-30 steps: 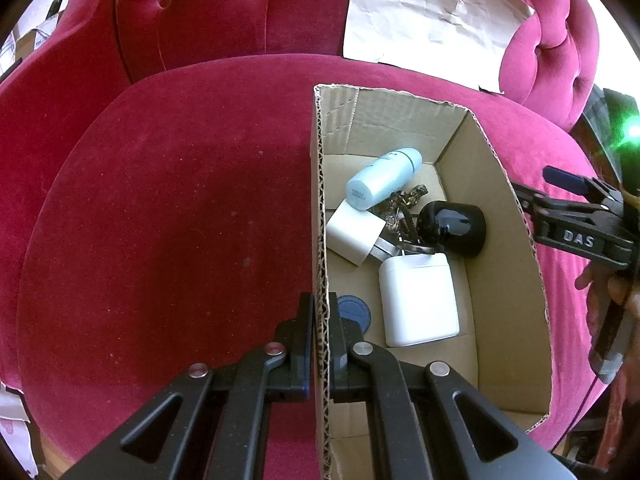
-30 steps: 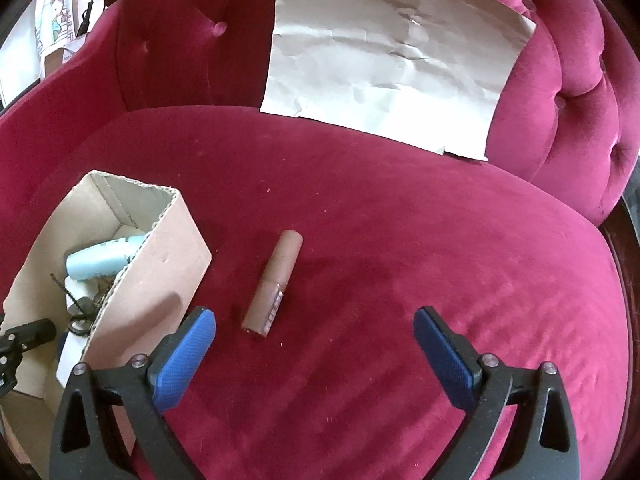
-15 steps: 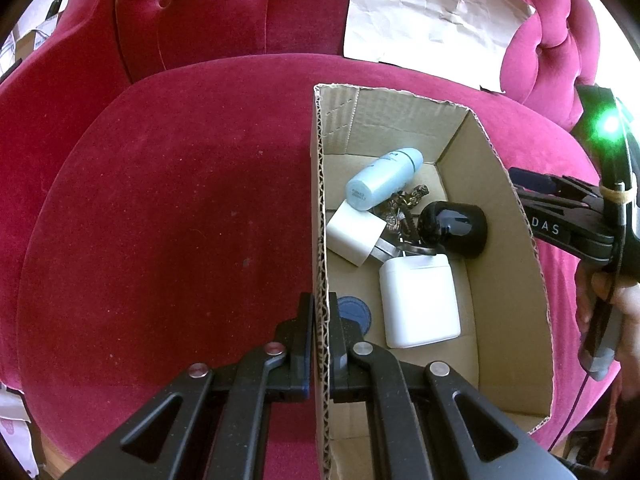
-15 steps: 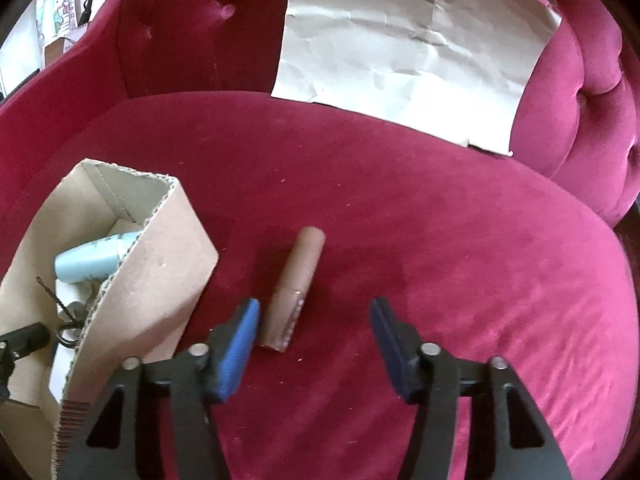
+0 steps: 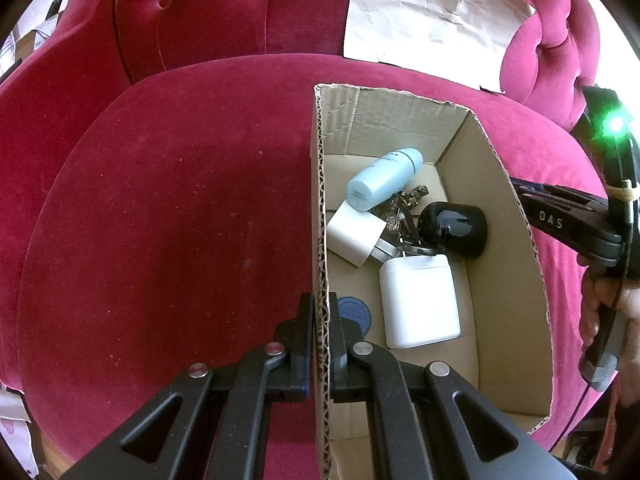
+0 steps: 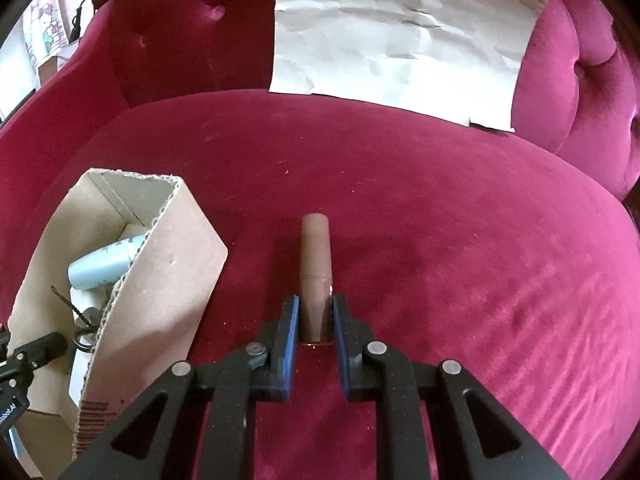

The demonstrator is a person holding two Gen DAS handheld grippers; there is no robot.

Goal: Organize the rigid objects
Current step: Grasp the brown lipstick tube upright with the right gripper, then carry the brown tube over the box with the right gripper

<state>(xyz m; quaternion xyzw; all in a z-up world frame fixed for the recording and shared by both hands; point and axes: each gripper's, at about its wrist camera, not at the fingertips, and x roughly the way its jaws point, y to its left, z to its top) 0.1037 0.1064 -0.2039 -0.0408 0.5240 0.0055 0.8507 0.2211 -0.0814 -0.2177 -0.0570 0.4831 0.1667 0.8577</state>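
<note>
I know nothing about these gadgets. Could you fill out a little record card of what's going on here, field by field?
Setting: red velvet armchair seat
Left gripper: shut on the cardboard box's side wall
Right gripper: shut on the brown tube, which lies on the seat
Cardboard box: open top, on the seat
In the box: light blue bottle, white charger cube, black rounded item, white case, keys
Backrest: creased paper sheet
Likely next: tube goes into the box

A creased sheet of pale paper leans against the tufted back of the crimson velvet armchair.
</note>
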